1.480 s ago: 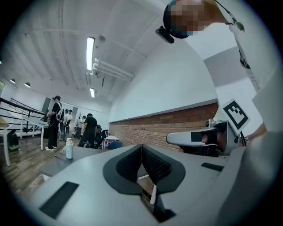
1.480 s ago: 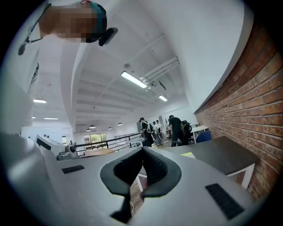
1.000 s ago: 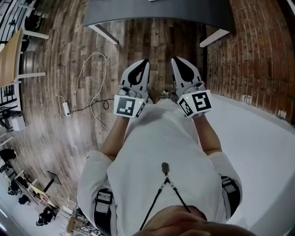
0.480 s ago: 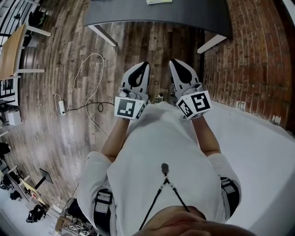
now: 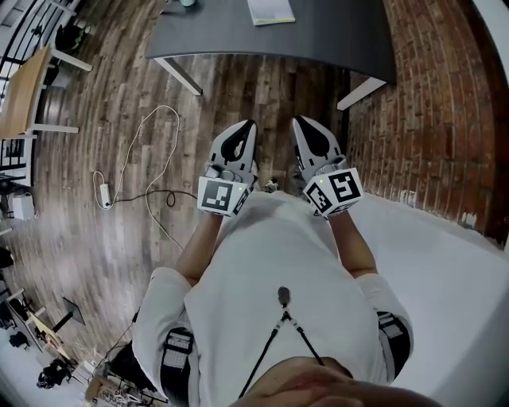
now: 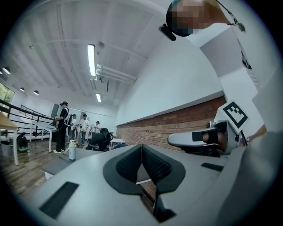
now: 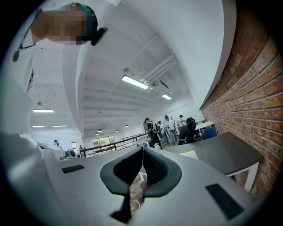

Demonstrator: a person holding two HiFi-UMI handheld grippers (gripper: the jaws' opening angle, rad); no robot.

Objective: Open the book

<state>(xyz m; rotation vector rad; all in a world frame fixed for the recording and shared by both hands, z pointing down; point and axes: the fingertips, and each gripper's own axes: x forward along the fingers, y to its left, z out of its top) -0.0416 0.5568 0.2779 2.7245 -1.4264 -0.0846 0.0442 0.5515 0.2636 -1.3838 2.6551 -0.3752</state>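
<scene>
The book [image 5: 270,10] is a thin pale booklet with a yellow-green cover, lying shut on the dark grey table [image 5: 334,36] at the top of the head view. It also shows as a pale yellow sheet, the book [image 7: 189,153], on the table [image 7: 225,154] in the right gripper view. My left gripper [image 5: 249,127] and right gripper [image 5: 299,124] are held side by side at waist height, well short of the table. Both point level toward it. Each pair of jaws is shut with nothing between them, as the left gripper [image 6: 141,148] and right gripper [image 7: 142,150] views show.
A white cable with an adapter [image 5: 107,191] trails over the wooden floor on the left. A brick wall [image 5: 429,119] runs along the right. A small bottle [image 6: 72,150] stands on the table's left part. Several people [image 6: 66,126] stand far behind the table.
The table has slid further into the head view from the top and the book now shows on it. Both grippers have moved together toward the table, still shut.
</scene>
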